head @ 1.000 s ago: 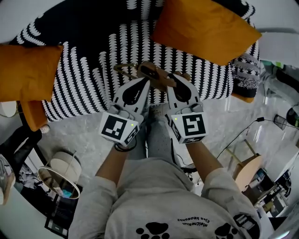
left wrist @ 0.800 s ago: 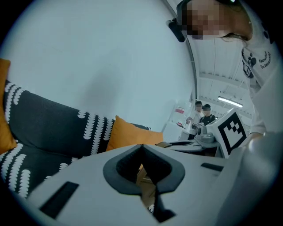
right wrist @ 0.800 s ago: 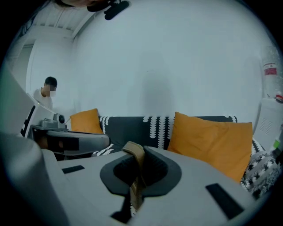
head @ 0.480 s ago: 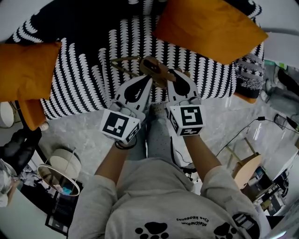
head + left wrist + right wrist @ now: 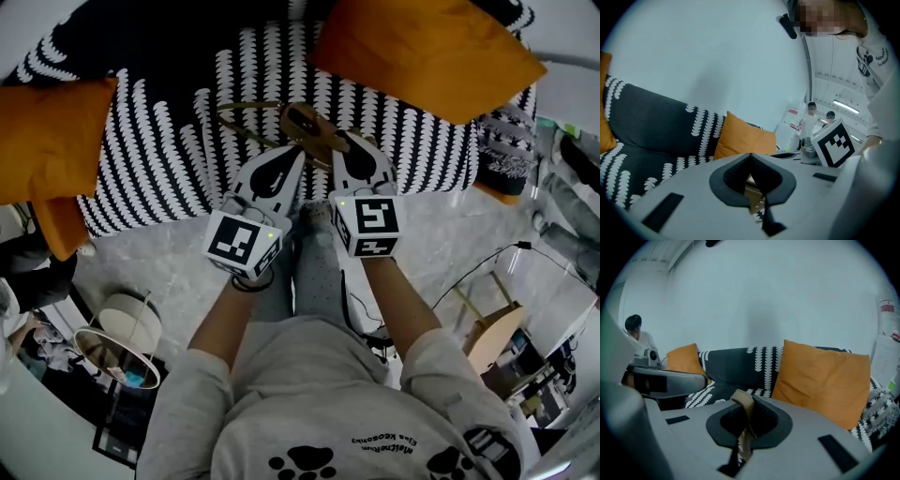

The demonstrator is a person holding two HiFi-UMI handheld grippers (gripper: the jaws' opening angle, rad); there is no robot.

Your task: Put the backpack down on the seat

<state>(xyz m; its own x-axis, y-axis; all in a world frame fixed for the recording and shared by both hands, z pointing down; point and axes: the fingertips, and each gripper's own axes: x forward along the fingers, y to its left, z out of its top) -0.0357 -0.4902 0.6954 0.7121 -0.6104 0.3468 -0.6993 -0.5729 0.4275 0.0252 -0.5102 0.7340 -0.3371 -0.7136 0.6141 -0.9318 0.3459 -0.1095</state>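
A small brown backpack (image 5: 313,133) with tan straps hangs over the front of the black-and-white patterned sofa seat (image 5: 159,150). One strap loops out to its left (image 5: 246,120). My left gripper (image 5: 292,156) is shut on a brown backpack piece with metal rivets (image 5: 754,194). My right gripper (image 5: 347,148) is shut on a tan strap (image 5: 745,420) that runs up between its pads. The two grippers sit side by side, tips at the backpack. Most of the bag's body is hidden behind the grippers.
Orange cushions lie at the seat's left (image 5: 52,141) and back right (image 5: 422,52). A patterned cushion (image 5: 511,155) sits at the sofa's right end. On the floor stand a round lamp shade (image 5: 120,342), a wooden chair (image 5: 495,342) and a cable (image 5: 487,267). People stand far back (image 5: 811,115).
Both grippers and the backpack have moved a little forward, farther over the sofa seat. Both grips are unchanged.
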